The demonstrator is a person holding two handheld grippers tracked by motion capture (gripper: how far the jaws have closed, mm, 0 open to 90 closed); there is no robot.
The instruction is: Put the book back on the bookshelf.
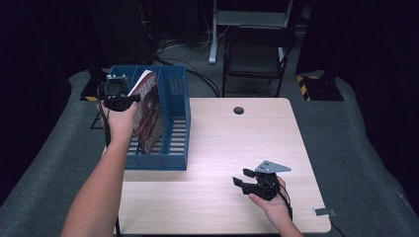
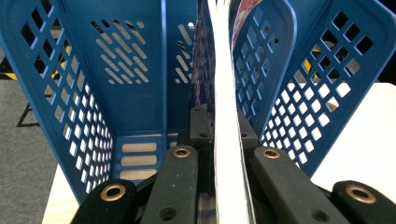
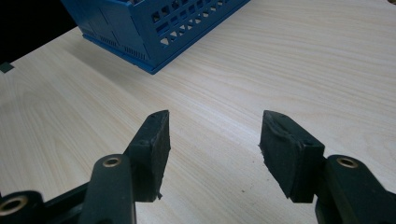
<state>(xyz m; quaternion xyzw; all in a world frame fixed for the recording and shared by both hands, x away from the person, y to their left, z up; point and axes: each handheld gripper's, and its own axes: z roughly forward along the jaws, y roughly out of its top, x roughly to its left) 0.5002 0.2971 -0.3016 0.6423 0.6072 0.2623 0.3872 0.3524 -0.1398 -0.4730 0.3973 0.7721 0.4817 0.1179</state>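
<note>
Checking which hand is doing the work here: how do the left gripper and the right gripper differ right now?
The left gripper is shut on a thin magazine with white page edges; the right gripper is open with nothing between its jaws. The left gripper is raised at the blue perforated plastic file rack, while the right gripper sits low over the pale wooden table, apart from the rack. Both are black, two-jawed and hand-held.

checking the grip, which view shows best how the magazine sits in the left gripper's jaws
The left gripper view: the magazine is clamped edge-on between the jaws. The high view shows its cover tilted in the blue file rack; the right gripper view catches a corner of the rack.
</note>
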